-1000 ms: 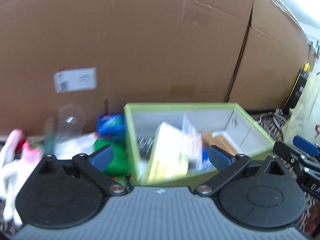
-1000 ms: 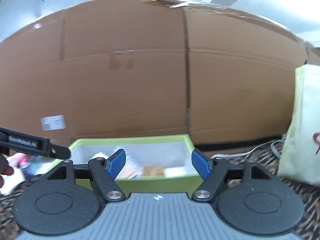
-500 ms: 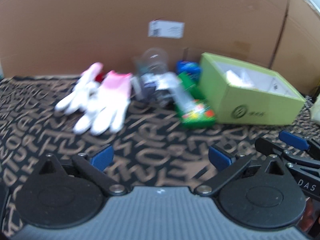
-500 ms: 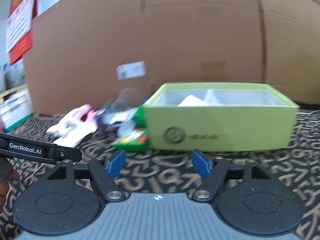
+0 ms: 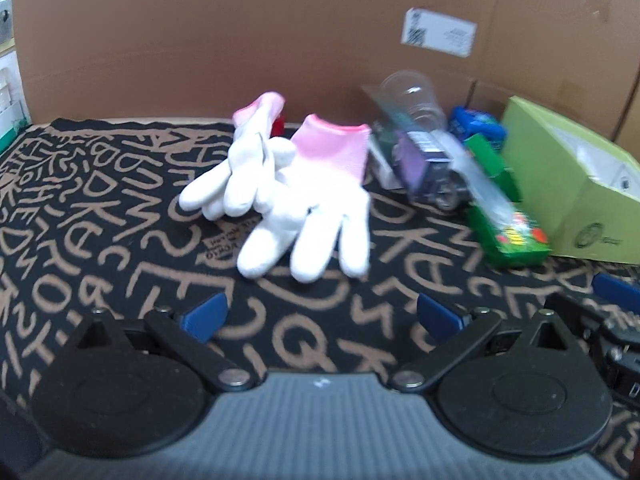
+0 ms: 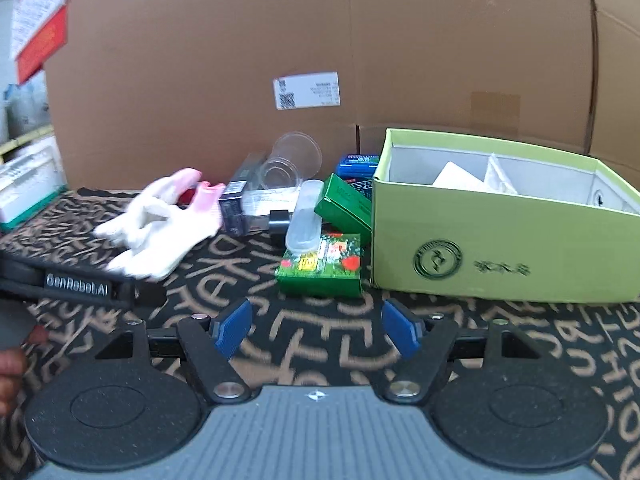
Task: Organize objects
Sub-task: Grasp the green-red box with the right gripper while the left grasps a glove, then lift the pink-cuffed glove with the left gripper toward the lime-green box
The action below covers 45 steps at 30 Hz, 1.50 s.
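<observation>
Both tools hang empty with jaws spread wide: the left gripper (image 5: 320, 314) faces 2 white knit gloves with pink cuffs (image 5: 296, 188) lying overlapped on the black mat with tan lettering (image 5: 100, 216), and the right gripper (image 6: 316, 330) faces the open lime-green cardboard box (image 6: 500, 248), which already holds some white paper items. Between gloves and box lies a tight heap: 1 clear plastic cup (image 6: 292, 158) on its side, 1 clear oblong case (image 6: 305, 216) resting on 1 of 2 green cartons (image 6: 320, 266), 1 blue packet (image 6: 357, 165) and 1 dark boxed item (image 6: 236, 208). A likely risk is that a pinch on the limp gloves lifts only 1, or drags both; reaching into the heap could roll the cup away.
</observation>
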Available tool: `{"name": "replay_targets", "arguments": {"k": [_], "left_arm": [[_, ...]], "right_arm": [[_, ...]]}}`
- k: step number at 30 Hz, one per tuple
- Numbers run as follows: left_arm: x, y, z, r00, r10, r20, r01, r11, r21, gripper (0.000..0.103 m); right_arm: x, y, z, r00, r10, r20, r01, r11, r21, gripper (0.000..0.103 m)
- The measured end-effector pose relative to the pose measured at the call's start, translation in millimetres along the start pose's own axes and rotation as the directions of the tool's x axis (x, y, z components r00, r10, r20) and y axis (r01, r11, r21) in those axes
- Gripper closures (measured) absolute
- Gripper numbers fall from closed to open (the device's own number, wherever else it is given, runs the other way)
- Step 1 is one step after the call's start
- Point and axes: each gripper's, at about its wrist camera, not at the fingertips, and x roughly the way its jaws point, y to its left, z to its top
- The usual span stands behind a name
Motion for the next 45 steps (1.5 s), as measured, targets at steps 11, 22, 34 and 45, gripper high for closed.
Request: {"name": "replay_targets", "arguments": {"k": [11, 22, 34, 45], "left_arm": [[39, -8, 25, 0.996, 0.071, 0.06, -0.076, 0.994, 0.074, 0.019], [-7, -3, -9, 0.995, -0.094, 0.036, 0.086, 0.981, 0.172, 0.081], [-50, 10, -24, 0.996, -0.062, 0.063, 0.045, 0.971, 0.234, 0.018], [3, -18, -2, 0.985, -0.154, -0.073, 0.17, 0.911, 0.375, 0.005]], "right_arm": [[55, 7, 16, 0.995, -0.075, -0.07, 0.079, 0.995, 0.053, 0.039], [-12, 1, -16, 0.993, 0.063, -0.103, -0.063, 0.998, 0.006, 0.039], [-60, -9, -39, 0.991, 0.083, -0.107, -0.087, 0.995, -0.039, 0.03], [-62, -11, -40, 0.992, 0.084, -0.096, -0.088, 0.996, -0.034, 0.03]]}}
